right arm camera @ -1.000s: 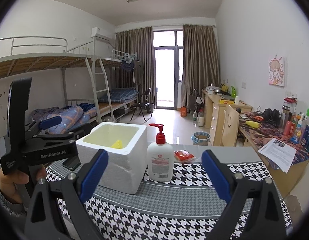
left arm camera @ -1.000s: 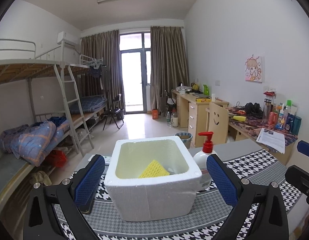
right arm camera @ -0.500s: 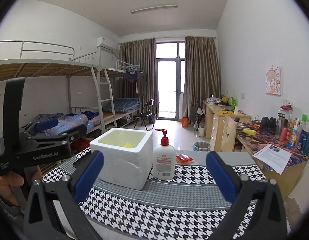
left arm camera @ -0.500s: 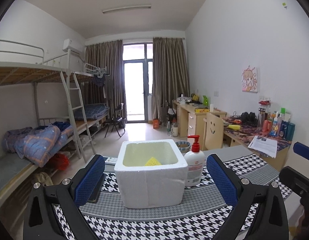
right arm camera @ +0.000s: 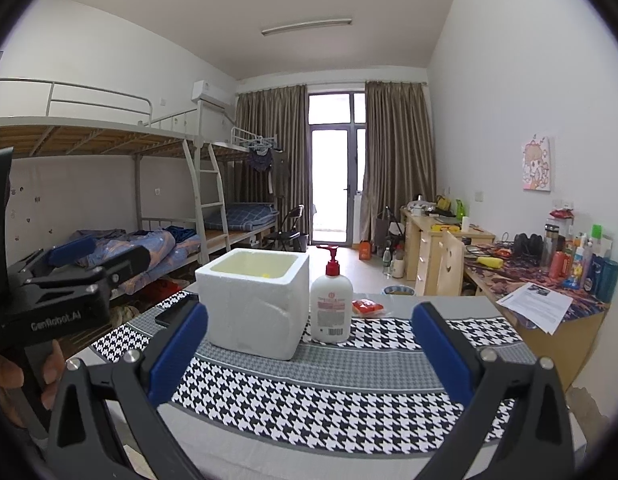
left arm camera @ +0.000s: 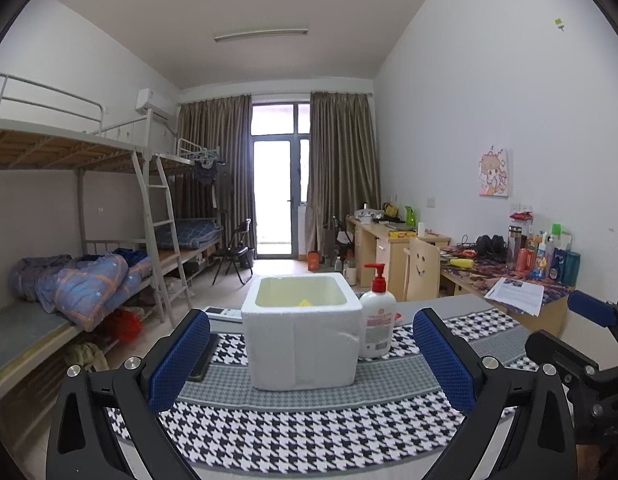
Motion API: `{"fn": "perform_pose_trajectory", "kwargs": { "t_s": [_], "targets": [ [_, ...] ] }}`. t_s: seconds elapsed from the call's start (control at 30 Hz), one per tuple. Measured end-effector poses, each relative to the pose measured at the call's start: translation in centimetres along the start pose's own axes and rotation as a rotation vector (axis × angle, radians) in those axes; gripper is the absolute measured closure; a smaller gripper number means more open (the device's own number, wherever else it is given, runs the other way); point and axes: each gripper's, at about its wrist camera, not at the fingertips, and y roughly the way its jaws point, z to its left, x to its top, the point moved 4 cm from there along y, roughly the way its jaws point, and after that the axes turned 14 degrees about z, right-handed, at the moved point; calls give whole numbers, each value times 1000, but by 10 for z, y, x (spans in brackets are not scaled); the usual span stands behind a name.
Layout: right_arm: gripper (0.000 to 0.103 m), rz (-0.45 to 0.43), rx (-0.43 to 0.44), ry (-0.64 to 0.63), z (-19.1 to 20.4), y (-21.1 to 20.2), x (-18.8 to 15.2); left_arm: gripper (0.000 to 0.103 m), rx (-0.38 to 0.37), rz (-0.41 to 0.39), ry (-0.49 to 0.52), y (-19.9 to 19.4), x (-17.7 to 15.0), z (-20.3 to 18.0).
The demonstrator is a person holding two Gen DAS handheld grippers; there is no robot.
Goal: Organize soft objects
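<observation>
A white foam box [left arm camera: 301, 336] stands on the houndstooth cloth [left arm camera: 309, 436]; it also shows in the right wrist view [right arm camera: 255, 304]. A yellow sponge [left arm camera: 305, 302] lies inside it, only its tip showing. My left gripper [left arm camera: 311, 360] is open and empty, held back from the box's near side. My right gripper [right arm camera: 307, 354] is open and empty, back from the box and to its right. The left gripper's body shows at the left of the right wrist view [right arm camera: 65, 292].
A white pump bottle with a red top [left arm camera: 377, 320] stands against the box's right side. A red packet [right arm camera: 367, 307] lies behind the bottle. A dark phone [left arm camera: 203, 360] and a remote [left arm camera: 223, 313] lie left of the box. Bunk beds stand left, desks right.
Both grippers have pulled back and risen from the box, which now looks smaller and farther. Both stay open and empty. The sponge stays in the box.
</observation>
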Motion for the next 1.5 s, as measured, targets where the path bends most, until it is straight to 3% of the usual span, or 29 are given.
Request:
{"fn": "perform_pose_trajectory", "kwargs": {
  "t_s": [0.63,1.13,1.5],
  "targets": [
    [0,-24,8,51,6,-7,-59,1,-18,-1,-23,-6,-68,4],
    [0,-28,7,32,18,-23,-73,1,2,-13,-8,-30,-82,2],
    [0,-2,12,14,24,-11,-75,1,5,21,-4,-20,-86,3]
  ]
}}
